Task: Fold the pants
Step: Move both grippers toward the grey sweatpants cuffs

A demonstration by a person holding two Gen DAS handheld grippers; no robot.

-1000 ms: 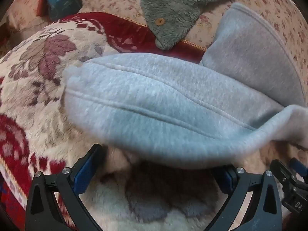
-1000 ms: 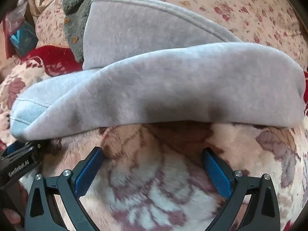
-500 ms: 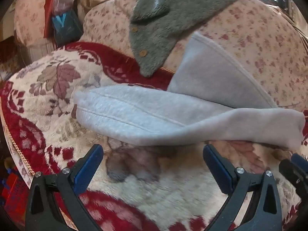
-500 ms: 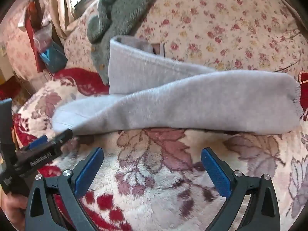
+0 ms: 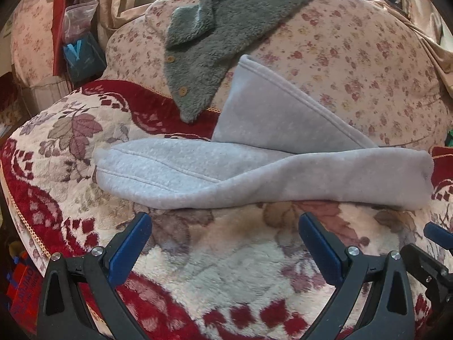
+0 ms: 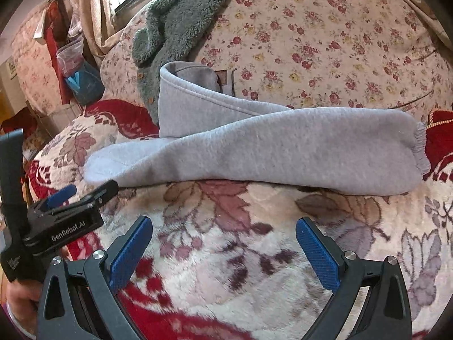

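- Across the middle of both views, grey fleece pants point(image 5: 254, 178) lie on a plush blanket point(image 5: 226, 257) patterned with red borders and leaf motifs on cream.
- From the left wrist view, the pants form a long horizontal band running from 9 o'clock to 3 o'clock, with a double-stitched seam along the 9 o'clock end.
- A second section of the pants rises toward 12 o'clock and leans against a floral sofa cushion point(image 5: 354, 65).
- From the right wrist view, the pants point(image 6: 283, 150) show a gathered, overlocked edge at the 3 o'clock end and a small brown label near the upright part at 12 o'clock.
- The fabric looks soft and thick, folded over itself, with a rounded lower edge.
- A green fuzzy cardigan point(image 5: 215, 28) with tan buttons drapes over the cushion at 12 o'clock, just beside the upright section.
- The left gripper point(image 5: 225, 238) is spread wide at 6 o'clock, its blue pads apart from the pants, holding nothing.
- The right gripper point(image 6: 223, 243) is likewise spread wide over the blanket, empty.
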